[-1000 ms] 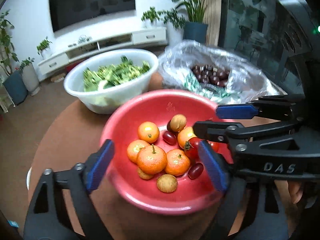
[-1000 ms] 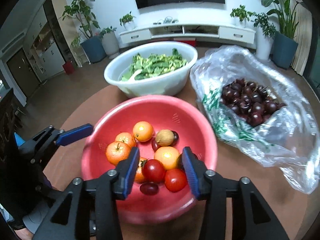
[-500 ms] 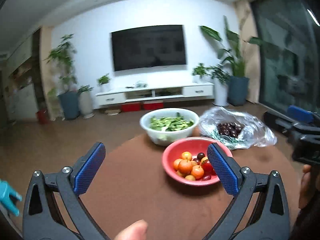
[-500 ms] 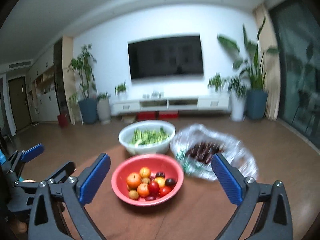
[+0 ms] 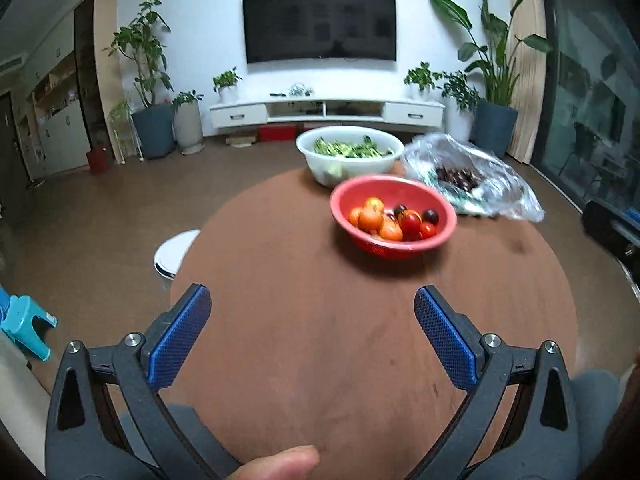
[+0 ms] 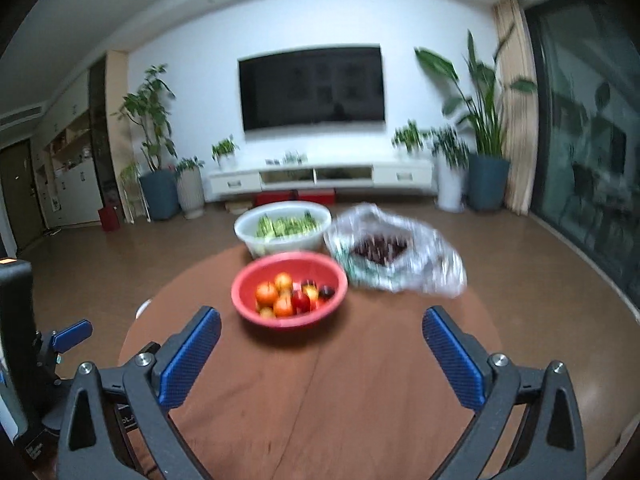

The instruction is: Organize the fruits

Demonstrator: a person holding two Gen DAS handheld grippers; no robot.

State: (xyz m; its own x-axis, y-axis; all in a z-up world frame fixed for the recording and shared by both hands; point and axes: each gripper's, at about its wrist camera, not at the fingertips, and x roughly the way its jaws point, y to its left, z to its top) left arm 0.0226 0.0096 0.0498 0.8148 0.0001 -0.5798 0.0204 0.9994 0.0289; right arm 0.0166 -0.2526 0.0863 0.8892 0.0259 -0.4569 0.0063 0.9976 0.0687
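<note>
Both claws, left claw (image 5: pixel 312 334) and right claw (image 6: pixel 322 354), drawn back from the round red plastic bowl (image 5: pixel 442 236) of mixed oranges and tomatoes (image 5: pixel 390 220), now gape empty over the brown round tabletop (image 5: pixel 320 280); fruit unsorted, stage unclear.

A home living room: a wall TV (image 5: pixel 320 23) above a low white cabinet (image 5: pixel 326 111), potted plants (image 5: pixel 148 80) either side, glass doors (image 5: pixel 592 92) right.
</note>
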